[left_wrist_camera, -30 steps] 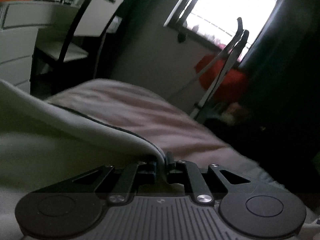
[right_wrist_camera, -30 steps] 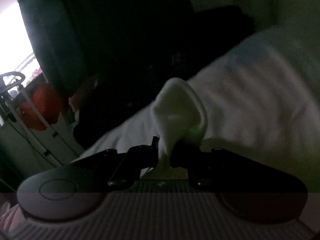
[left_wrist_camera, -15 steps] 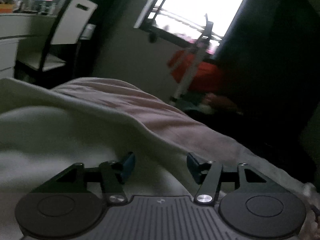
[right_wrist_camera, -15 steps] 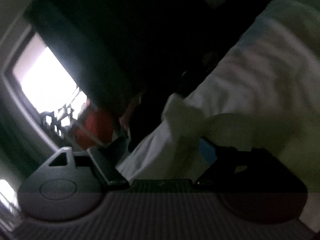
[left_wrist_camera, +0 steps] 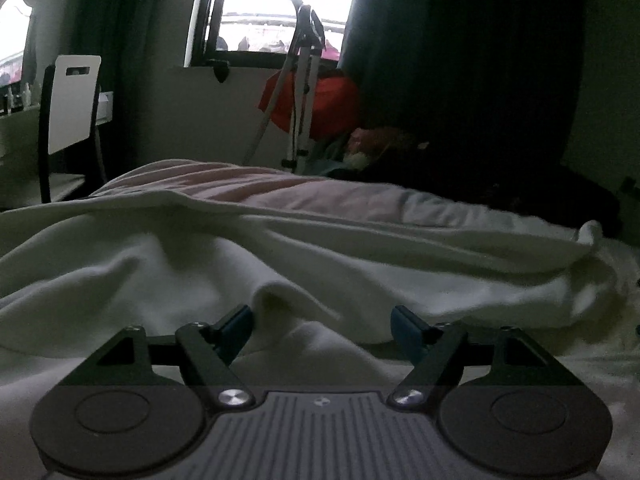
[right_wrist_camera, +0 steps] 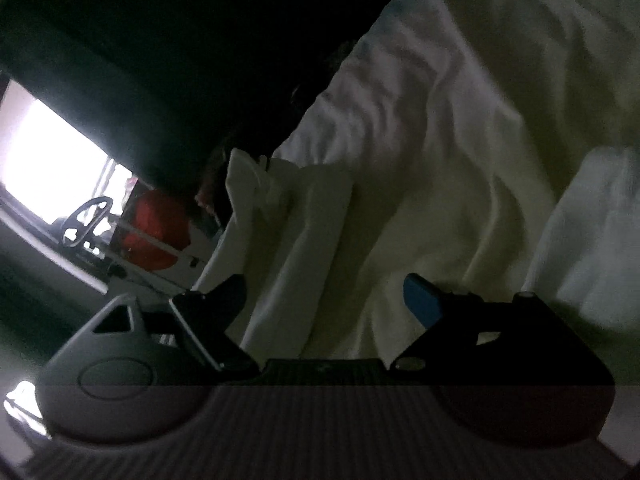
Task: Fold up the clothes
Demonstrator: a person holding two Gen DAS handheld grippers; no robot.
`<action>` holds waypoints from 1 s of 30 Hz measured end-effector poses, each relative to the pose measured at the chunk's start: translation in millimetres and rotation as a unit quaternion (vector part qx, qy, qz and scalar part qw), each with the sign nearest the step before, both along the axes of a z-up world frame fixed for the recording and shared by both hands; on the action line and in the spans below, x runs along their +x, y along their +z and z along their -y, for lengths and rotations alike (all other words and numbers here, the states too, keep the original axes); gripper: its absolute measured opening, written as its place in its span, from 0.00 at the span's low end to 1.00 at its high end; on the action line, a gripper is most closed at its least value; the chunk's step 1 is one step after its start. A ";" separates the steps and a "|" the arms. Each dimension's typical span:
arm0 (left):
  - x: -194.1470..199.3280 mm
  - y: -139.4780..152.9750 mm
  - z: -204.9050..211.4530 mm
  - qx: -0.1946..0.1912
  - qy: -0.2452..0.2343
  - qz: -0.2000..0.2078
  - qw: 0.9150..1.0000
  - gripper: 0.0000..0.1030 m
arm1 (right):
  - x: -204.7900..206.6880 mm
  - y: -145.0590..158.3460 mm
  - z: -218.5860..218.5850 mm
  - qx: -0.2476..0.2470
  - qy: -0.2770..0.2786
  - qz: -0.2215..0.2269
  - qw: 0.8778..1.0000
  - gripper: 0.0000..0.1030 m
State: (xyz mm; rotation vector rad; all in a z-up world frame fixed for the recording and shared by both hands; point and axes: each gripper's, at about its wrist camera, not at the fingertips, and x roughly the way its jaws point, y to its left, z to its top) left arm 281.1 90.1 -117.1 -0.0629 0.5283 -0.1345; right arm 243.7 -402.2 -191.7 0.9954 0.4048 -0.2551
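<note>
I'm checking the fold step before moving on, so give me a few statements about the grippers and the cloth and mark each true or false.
1. The left gripper is open, with nothing pinched between its fingers. True.
2. The right gripper is clamped on a bunch of white cloth. False: it is open, and the white garment lies loose ahead of it.
3. The white garment lies rumpled on the bed. True.
4. The window is fully covered by the curtain. False: bright daylight shows through it.
5. A red item sits below the window. True.
</note>
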 end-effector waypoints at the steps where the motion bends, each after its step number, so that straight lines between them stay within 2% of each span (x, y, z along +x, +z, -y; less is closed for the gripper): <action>1: 3.3 -2.2 1.6 0.005 0.000 -0.001 1.000 0.76 | 6.1 -1.3 -2.8 -0.020 0.006 -0.011 1.000 0.76; 5: 20.7 -12.9 8.2 0.021 0.006 0.001 1.000 0.78 | 33.9 -4.6 -14.9 -0.102 0.026 -0.043 0.993 0.72; 7: 29.6 -20.0 12.0 0.035 0.010 0.000 0.999 0.78 | 49.8 -7.2 -19.1 -0.125 0.029 -0.045 0.991 0.65; 9: 35.7 -24.5 10.9 0.033 0.015 -0.002 0.999 0.78 | 62.8 -8.6 -20.4 -0.128 0.023 -0.033 0.991 0.54; 12: 42.1 -28.7 3.1 0.015 0.027 -0.003 1.000 0.76 | 74.7 -16.7 -11.3 -0.092 0.023 0.014 0.995 0.53; 14: 43.9 -30.9 -2.4 0.004 0.038 -0.004 0.999 0.70 | 75.9 -27.0 0.0 -0.032 0.014 0.049 0.998 0.51; 15: 43.8 -31.2 -4.3 0.000 0.042 -0.001 0.999 0.68 | 75.6 -31.5 4.4 -0.009 0.009 0.065 0.998 0.35; 16: 43.7 -31.0 -5.9 -0.002 0.047 0.001 0.999 0.59 | 75.9 -33.2 6.2 -0.006 0.008 0.070 0.998 0.21; 17: 43.5 -30.2 -7.3 -0.003 0.053 0.004 0.999 0.45 | 76.3 -34.8 7.8 -0.004 0.006 0.074 0.997 0.09; 18: 43.9 -29.1 -8.5 -0.005 0.054 0.005 0.998 0.40 | 74.7 -33.1 6.1 -0.020 0.008 0.084 0.996 0.08; 20: 44.3 -24.4 -12.5 -0.010 0.056 0.009 0.998 0.11 | 70.3 -22.9 1.9 -0.045 -0.003 0.090 0.995 0.08; 21: 43.9 -21.5 -15.4 -0.011 0.059 0.012 0.998 0.08 | 67.5 -16.3 0.2 -0.052 -0.013 0.090 0.994 0.07; 24: 36.9 -10.0 -24.7 -0.032 0.050 0.020 0.998 0.06 | 53.6 8.1 -3.0 -0.084 -0.037 0.092 0.992 0.07; 27: 21.0 2.7 -28.1 -0.036 0.027 0.030 0.999 0.06 | 34.1 33.1 -5.4 -0.123 -0.056 0.091 0.987 0.07; 30: 10.4 6.7 -27.6 -0.039 0.007 0.023 0.999 0.07 | 5.9 42.7 -5.7 -0.144 -0.072 0.055 0.985 0.07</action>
